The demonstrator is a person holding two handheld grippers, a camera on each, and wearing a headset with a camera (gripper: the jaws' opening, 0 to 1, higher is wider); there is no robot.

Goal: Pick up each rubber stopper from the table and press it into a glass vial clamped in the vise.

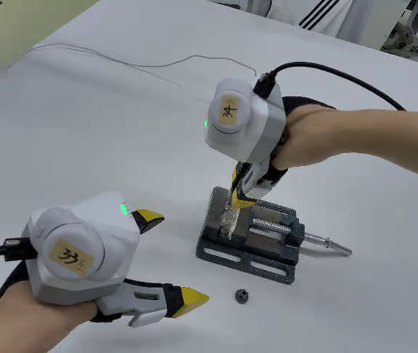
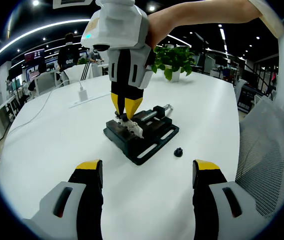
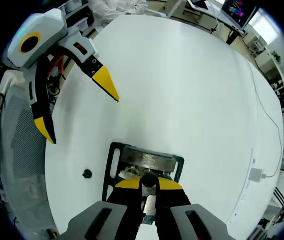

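A dark vise stands on the white table with a glass vial clamped in its jaws. My right gripper points straight down onto the vial, shut on a dark rubber stopper at its tips. From the left gripper view, the right gripper meets the vial at the vise. A second loose stopper lies on the table just in front of the vise. My left gripper hovers open and empty to the left of the vise.
The vise's screw handle sticks out to the right. A thin cable runs across the far table to a white charger. A mesh chair stands beside the table edge.
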